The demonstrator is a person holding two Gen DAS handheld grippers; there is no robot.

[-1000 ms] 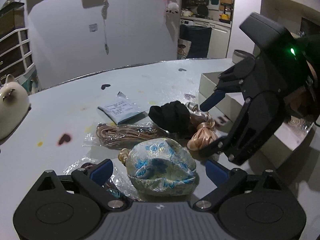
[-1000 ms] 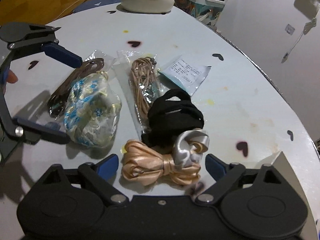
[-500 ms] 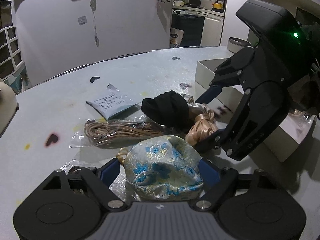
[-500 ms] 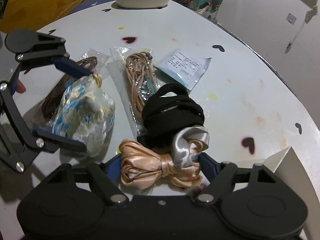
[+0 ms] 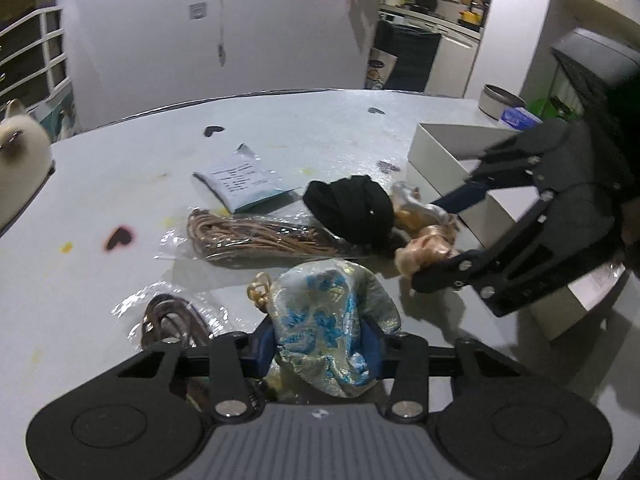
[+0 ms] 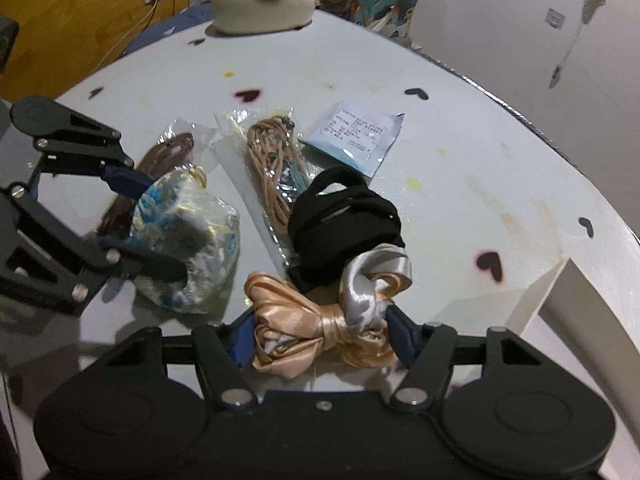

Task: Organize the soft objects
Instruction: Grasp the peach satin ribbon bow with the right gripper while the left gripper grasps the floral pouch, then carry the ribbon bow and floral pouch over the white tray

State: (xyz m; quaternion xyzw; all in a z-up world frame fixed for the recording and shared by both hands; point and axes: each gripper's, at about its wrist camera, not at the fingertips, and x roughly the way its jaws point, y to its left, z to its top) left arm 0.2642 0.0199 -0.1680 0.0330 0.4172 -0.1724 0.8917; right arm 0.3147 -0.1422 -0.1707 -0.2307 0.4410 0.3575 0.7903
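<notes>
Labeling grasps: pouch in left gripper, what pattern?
Blue floral brocade on pale gold pouch; left wrist view.

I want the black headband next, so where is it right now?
In the right wrist view the black headband lies mid-table, touching the satin bows in front and the bagged tan cord to its left.
</notes>
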